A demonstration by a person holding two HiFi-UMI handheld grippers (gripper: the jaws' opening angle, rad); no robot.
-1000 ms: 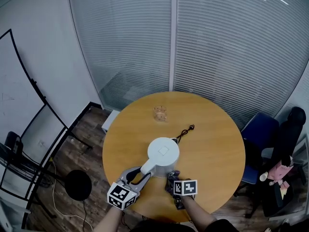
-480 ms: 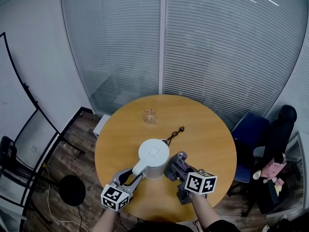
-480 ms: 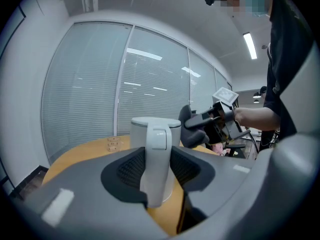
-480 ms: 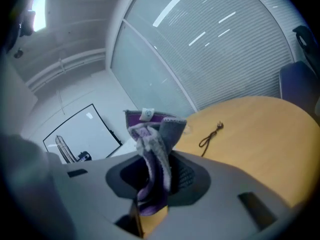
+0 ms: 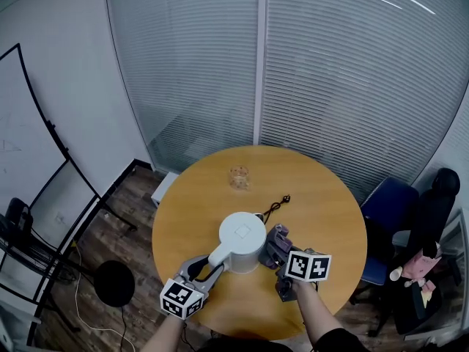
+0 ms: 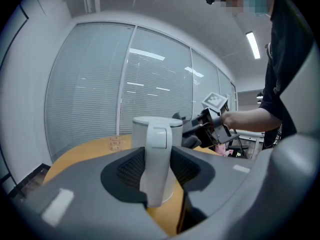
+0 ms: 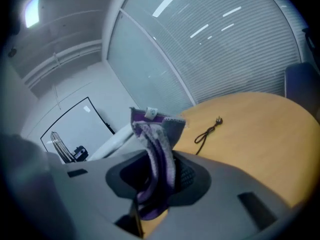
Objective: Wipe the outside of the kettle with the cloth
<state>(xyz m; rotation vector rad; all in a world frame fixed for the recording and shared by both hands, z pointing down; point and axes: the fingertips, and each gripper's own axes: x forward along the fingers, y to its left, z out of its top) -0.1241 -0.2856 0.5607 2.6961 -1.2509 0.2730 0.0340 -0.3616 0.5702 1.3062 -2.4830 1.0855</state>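
At the near edge of a round wooden table [image 5: 326,196], the left gripper [image 5: 207,265] has both jaws clamped on the handle of a white kettle [image 5: 242,240]. The right gripper [image 5: 279,246] pinches a bunched purple-and-grey cloth [image 5: 276,239], held up just beside the kettle's right flank. Whether cloth and body touch cannot be told. The kettle stands upright a little nearer than the table's middle, handle toward the person. Its flat lid is closed, so nothing inside shows. Just behind it a black power cord [image 5: 278,204] lies loose on the wood. A small clear object [image 5: 239,177] sits well apart, toward the far edge. Bare tabletop spreads to the right and beyond the kettle. Off the table, a blue chair [image 5: 388,205] stands close to the right rim and a round black stool [image 5: 115,282] sits low at left. A blind-covered glass wall [image 5: 330,72] closes the far side.
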